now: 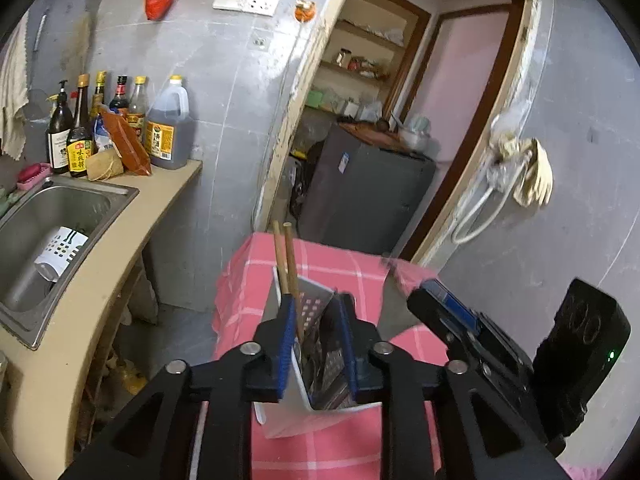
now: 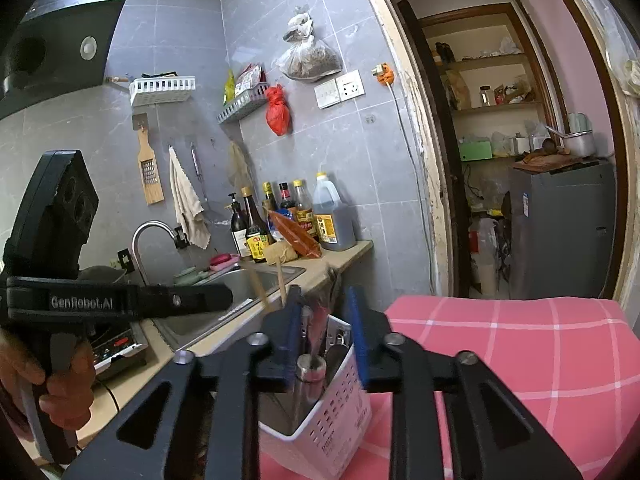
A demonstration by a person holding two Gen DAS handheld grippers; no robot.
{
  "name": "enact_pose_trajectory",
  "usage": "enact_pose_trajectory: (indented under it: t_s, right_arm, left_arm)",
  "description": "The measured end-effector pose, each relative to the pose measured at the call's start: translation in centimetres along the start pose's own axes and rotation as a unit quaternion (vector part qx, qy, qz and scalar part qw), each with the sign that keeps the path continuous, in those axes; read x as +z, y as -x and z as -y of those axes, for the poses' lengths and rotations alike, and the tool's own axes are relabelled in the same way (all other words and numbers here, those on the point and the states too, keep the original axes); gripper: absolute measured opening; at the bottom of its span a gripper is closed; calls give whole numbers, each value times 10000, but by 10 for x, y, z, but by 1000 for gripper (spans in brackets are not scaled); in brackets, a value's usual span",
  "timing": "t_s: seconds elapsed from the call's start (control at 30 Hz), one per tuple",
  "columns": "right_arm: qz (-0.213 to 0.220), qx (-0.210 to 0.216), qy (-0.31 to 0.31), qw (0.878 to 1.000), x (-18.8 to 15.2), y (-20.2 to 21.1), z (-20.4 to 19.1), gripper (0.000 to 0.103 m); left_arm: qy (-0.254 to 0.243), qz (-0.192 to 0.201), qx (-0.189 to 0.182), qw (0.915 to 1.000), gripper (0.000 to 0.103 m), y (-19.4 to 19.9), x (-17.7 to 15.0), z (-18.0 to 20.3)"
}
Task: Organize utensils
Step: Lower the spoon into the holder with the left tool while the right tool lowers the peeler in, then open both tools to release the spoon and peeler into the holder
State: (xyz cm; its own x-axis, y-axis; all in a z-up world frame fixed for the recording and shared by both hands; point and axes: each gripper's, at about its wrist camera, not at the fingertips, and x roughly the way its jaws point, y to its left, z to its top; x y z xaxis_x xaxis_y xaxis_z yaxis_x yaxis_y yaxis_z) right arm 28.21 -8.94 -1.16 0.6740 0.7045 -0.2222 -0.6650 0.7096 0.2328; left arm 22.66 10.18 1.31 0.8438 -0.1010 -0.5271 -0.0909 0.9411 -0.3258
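The white utensil holder [image 2: 336,412] stands on the pink checked cloth [image 2: 520,360] — holding chopsticks [image 1: 289,264], a grater [image 1: 316,308] and metal handles. The left gripper [image 1: 316,320] is clamped on the grater; the right gripper [image 2: 326,320] is parted above the holder's 12 o'clock rim. A second holder [image 1: 60,250] lies in the sink [image 1: 24,320].

Each camera sits on its tool and looks forward, very close above the white holder [image 1: 304,408] [image 2: 336,412] on the pink tabletop [image 1: 340,448] [image 2: 520,344], both seeing the sink [image 1: 60,208] [image 2: 224,292] and doorway.
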Motion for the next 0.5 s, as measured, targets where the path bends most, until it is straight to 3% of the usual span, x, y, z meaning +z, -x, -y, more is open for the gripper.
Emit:
enact_pose_trajectory:
  t_s: [0.2,0.5]
  right_arm:
    - [144,-156,6,9998,18,16,-1,34]
    - [310,-488,24,9983,43,38,-2,51]
  left_arm:
    - [-7,232,89,9997,30,13,8,2]
    - [-199,606,261,9976,52,38,20,10]
